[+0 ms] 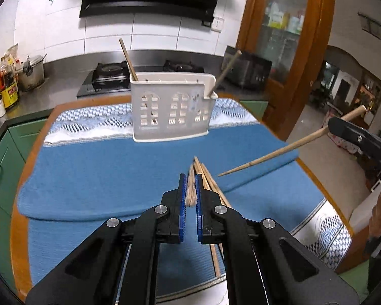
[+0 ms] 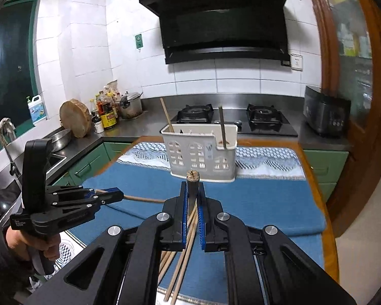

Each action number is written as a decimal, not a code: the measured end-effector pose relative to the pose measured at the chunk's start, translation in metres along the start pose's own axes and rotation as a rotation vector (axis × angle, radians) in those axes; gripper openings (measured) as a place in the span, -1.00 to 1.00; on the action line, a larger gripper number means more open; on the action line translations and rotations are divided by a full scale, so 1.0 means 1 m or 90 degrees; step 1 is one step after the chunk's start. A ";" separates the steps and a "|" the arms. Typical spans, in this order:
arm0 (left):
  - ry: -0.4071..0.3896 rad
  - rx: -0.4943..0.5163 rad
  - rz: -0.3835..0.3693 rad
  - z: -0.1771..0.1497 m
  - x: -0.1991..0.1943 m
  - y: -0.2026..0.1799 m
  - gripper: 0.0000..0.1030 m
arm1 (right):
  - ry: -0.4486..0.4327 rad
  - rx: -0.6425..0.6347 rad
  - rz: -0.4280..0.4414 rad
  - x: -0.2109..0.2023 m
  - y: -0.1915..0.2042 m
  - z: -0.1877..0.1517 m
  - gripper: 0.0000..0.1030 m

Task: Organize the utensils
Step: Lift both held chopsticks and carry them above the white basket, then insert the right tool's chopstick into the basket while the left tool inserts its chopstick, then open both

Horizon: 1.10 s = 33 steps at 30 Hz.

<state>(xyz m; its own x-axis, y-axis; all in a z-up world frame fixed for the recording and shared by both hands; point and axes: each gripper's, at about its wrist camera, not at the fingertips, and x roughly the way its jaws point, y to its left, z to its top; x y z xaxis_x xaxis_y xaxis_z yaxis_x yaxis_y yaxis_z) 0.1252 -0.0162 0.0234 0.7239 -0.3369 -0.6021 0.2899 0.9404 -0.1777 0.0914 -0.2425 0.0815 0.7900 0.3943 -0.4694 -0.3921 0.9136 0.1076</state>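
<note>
I hold one chopstick in each gripper. My left gripper (image 1: 190,190) is clamped on a pale wooden chopstick (image 1: 191,193), seen end-on, in front of the holder (image 1: 171,111). My right gripper (image 2: 192,203) is clamped on another chopstick (image 2: 192,178), its blunt, worn end pointing at the holder. Loose chopsticks (image 2: 183,254) lie on the cloth (image 1: 101,178) below my jaws, nearer me than the holder.

I judge this the carry step: both sticks lifted, not yet dropped in. Next, each tip must tilt down over the holder's open top.

The holder is white plastic, boxy, pierced with window-shaped slots; two sticks already lean inside. The cloth is blue, soft, ribbed weave.
</note>
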 end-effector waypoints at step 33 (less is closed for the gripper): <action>-0.176 0.053 0.028 0.205 -0.031 0.010 -0.91 | 0.075 -0.112 -0.096 0.133 -0.037 0.146 -0.87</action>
<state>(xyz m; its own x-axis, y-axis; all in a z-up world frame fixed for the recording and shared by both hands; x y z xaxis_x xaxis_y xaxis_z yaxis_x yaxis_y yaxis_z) 0.2335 -0.0060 0.1999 0.8766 -0.3062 -0.3712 0.2965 0.9513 -0.0845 0.2796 -0.2090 0.1433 0.7897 0.2312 -0.5683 -0.3576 0.9261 -0.1201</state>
